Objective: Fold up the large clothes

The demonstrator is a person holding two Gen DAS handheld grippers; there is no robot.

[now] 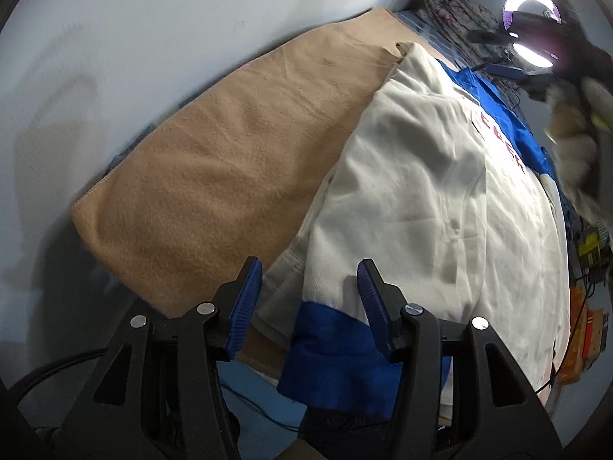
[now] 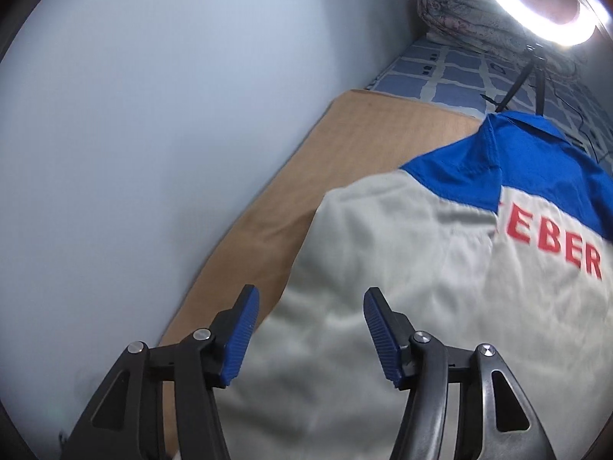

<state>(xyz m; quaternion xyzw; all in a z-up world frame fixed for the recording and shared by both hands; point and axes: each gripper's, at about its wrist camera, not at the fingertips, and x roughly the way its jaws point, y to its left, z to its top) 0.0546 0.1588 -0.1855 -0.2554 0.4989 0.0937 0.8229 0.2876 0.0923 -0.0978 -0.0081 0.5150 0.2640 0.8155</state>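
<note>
A large white and blue jacket [image 1: 433, 191] with red letters lies back-up on a tan blanket [image 1: 230, 161]. It also shows in the right wrist view [image 2: 440, 287], with its blue collar [image 2: 536, 153] at the far end. My left gripper [image 1: 309, 272] is open over the jacket's near edge, above a blue cuff [image 1: 337, 349] and a folded sleeve. My right gripper [image 2: 311, 299] is open and empty above the jacket's left edge, near the shoulder.
A pale wall [image 1: 115, 57] runs along the blanket's left side. A ring light [image 2: 536, 4] on a tripod and a rolled quilt [image 2: 467, 11] stand at the far end on a blue checked sheet [image 2: 440, 73]. Clutter and cables [image 1: 586, 306] lie to the right.
</note>
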